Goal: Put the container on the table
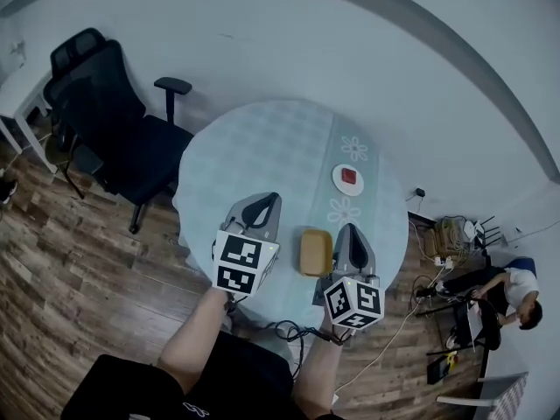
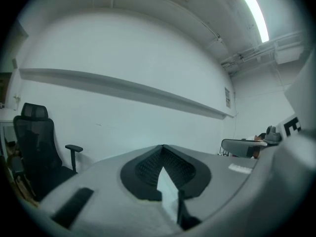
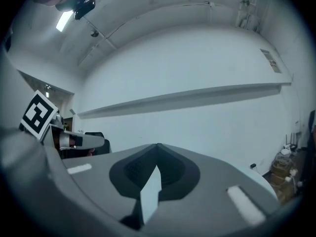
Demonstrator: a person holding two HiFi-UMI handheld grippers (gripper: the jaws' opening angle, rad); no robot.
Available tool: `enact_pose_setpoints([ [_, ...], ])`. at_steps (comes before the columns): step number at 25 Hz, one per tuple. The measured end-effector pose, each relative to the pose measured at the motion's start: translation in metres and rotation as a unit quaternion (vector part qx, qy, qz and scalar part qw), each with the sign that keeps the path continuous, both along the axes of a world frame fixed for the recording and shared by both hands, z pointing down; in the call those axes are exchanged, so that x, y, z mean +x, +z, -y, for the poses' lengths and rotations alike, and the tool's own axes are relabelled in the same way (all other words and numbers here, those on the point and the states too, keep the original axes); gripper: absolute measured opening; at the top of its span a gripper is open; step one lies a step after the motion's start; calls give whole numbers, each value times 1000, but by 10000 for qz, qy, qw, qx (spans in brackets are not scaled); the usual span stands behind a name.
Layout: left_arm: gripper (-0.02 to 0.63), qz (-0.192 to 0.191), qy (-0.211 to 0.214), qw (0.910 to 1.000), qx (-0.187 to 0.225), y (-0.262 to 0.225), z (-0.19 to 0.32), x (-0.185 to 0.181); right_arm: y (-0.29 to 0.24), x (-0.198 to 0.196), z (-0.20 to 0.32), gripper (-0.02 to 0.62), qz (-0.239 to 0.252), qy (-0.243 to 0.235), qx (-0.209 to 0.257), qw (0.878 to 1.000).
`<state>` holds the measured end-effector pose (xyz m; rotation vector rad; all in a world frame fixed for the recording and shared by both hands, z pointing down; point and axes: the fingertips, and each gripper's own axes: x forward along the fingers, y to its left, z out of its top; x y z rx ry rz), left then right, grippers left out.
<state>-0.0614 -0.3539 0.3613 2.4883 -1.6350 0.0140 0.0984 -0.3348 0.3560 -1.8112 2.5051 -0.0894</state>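
Note:
A tan, rounded container [image 1: 316, 252] rests on the round pale table [image 1: 262, 160], near its front edge. My left gripper [image 1: 264, 203] hangs just left of the container, raised above the table, jaws shut with nothing between them. My right gripper [image 1: 352, 237] hovers just right of the container, also shut and empty. In the left gripper view the left gripper [image 2: 163, 154] points level at a white wall. In the right gripper view the right gripper [image 3: 158, 153] faces the same wall, tips together. Neither gripper view shows the container.
A small white dish with a red object [image 1: 348, 178] sits at the table's right side. A black office chair [image 1: 109, 121] stands left of the table. Cables and boxes [image 1: 451, 239] lie on the wood floor at right, where a person [image 1: 516, 291] sits.

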Motion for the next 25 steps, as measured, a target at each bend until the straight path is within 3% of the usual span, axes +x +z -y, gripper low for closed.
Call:
enact_pose_setpoints([
  [25, 2, -205, 624, 9975, 246, -21, 32, 28, -28, -9, 26, 9, -461, -2, 175, 9988],
])
